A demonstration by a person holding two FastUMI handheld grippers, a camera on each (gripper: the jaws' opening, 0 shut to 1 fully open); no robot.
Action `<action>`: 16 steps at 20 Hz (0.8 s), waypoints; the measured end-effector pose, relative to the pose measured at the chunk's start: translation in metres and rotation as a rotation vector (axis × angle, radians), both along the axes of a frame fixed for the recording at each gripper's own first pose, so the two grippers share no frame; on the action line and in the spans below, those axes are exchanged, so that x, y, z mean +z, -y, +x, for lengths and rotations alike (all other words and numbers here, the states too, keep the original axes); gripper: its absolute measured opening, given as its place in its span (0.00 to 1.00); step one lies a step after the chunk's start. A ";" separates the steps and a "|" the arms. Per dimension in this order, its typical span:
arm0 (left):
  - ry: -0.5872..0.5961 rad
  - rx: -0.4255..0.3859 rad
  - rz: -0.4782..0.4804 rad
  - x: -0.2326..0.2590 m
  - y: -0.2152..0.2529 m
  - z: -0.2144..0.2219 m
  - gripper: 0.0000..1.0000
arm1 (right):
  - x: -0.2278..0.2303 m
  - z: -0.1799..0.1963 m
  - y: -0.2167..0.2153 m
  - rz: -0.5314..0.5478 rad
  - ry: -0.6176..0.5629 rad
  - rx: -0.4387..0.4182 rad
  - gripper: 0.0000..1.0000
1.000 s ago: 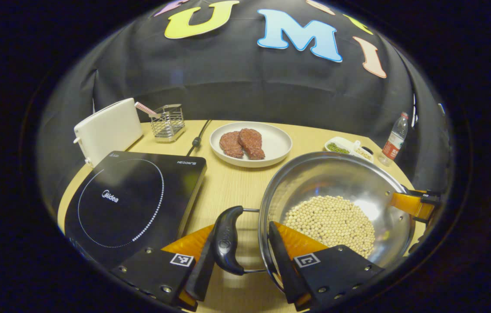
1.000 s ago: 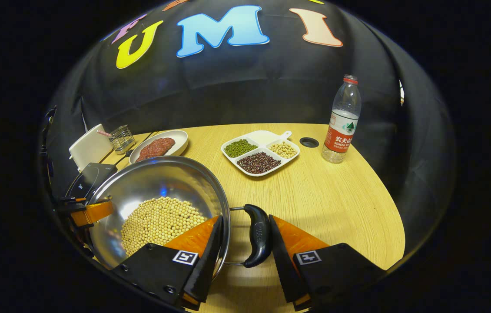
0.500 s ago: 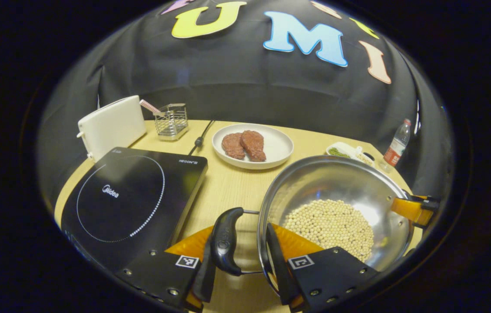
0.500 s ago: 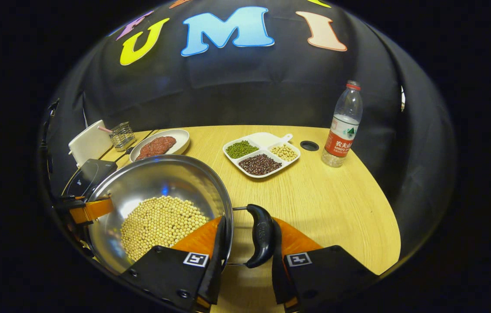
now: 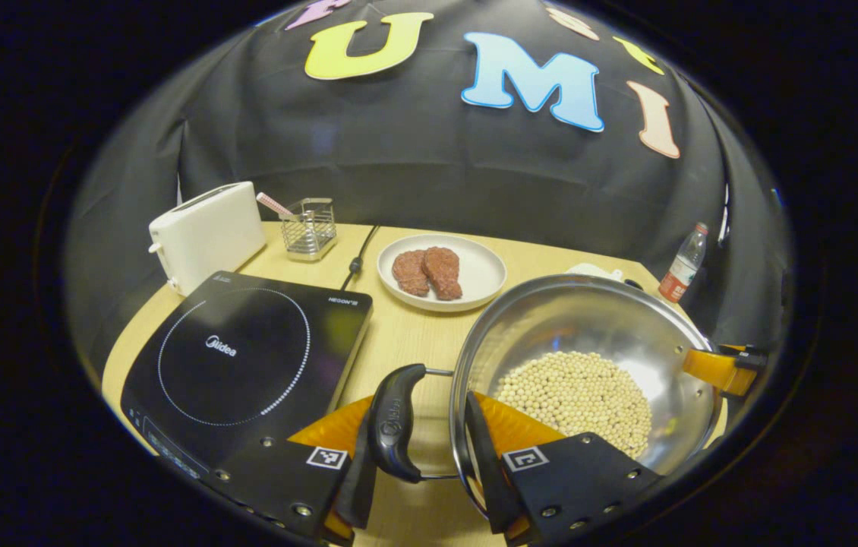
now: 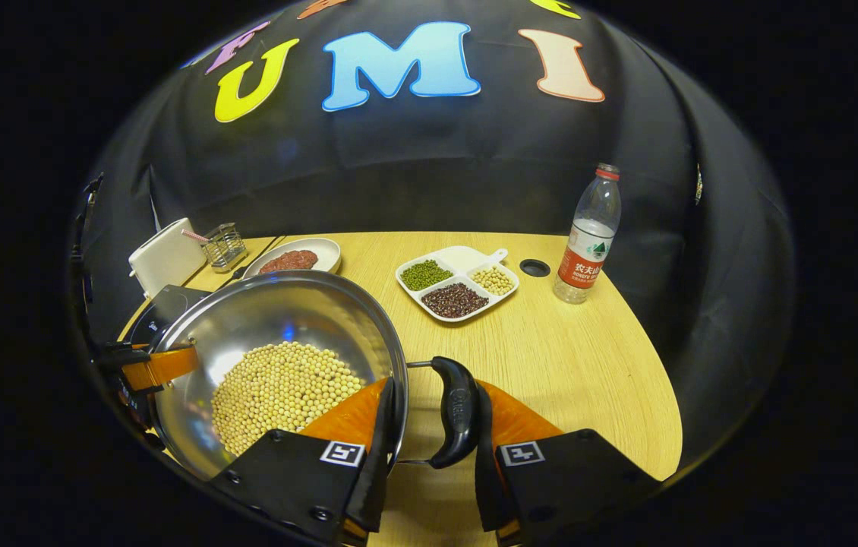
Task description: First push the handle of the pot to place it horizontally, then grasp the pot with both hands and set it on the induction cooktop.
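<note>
- The left tongs point(image 5: 420, 463) pinch the pot's left side: one finger lies outside the black left handle point(image 5: 392, 422), the other inside the steel wall, so handle and rim are squeezed between them.
- The right tongs point(image 6: 425, 463) pinch the opposite side the same way, with the right handle point(image 6: 456, 412) and the rim between the two fingers.
- The steel pot point(image 5: 588, 334), with soybeans point(image 5: 577, 399) in the bottom, hangs between both tongs. It looks lifted off the bench point(image 6: 573, 357), though I cannot tell how high.
- I judge the handle push is done and the carry is in hand. The next move calls for both tongs going together toward the left, level, so the beans stay inside.
- The induction cooktop point(image 5: 247, 361) lies just left of the pot, with its ring bare.
- Beyond it stand a white toaster point(image 5: 205, 235), a wire holder point(image 5: 309, 228) and a plate of meat point(image 5: 442, 271). These are apart from the path.
- The sectioned bean dish point(image 6: 458, 279) and the water bottle point(image 6: 587, 237) are well apart on the right.
</note>
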State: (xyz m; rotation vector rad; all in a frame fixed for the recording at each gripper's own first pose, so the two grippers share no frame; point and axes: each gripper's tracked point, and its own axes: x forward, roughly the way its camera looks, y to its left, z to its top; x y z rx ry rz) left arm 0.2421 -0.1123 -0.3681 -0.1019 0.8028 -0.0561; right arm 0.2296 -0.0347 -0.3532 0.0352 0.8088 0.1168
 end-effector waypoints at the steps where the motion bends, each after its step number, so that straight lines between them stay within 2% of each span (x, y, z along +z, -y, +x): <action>1: 0.004 -0.005 0.001 0.004 -0.003 0.001 0.59 | 0.003 -0.002 -0.002 0.002 0.000 -0.006 0.47; 2: 0.010 -0.011 0.002 0.008 -0.006 0.001 0.59 | 0.007 -0.004 -0.005 0.003 0.001 -0.013 0.50; 3: 0.014 -0.019 0.003 0.012 -0.010 0.002 0.59 | 0.010 -0.006 -0.008 0.001 0.001 -0.018 0.47; 4: 0.017 -0.026 0.000 0.013 -0.013 0.001 0.59 | 0.013 -0.008 -0.011 -0.001 0.005 -0.027 0.50; 11: 0.032 -0.073 -0.017 0.027 -0.047 0.008 0.59 | 0.033 -0.023 -0.044 -0.008 0.013 -0.076 0.50; 12: 0.035 -0.074 -0.021 0.029 -0.054 0.009 0.59 | 0.035 -0.024 -0.050 -0.009 0.015 -0.080 0.47; 13: 0.038 -0.077 -0.020 0.030 -0.061 0.009 0.59 | 0.037 -0.026 -0.058 -0.009 0.016 -0.083 0.51; 14: 0.042 -0.081 -0.018 0.031 -0.071 0.008 0.59 | 0.039 -0.027 -0.065 -0.008 0.017 -0.086 0.47; 16: 0.046 -0.080 -0.020 0.032 -0.087 0.009 0.59 | 0.043 -0.028 -0.081 -0.005 0.021 -0.091 0.50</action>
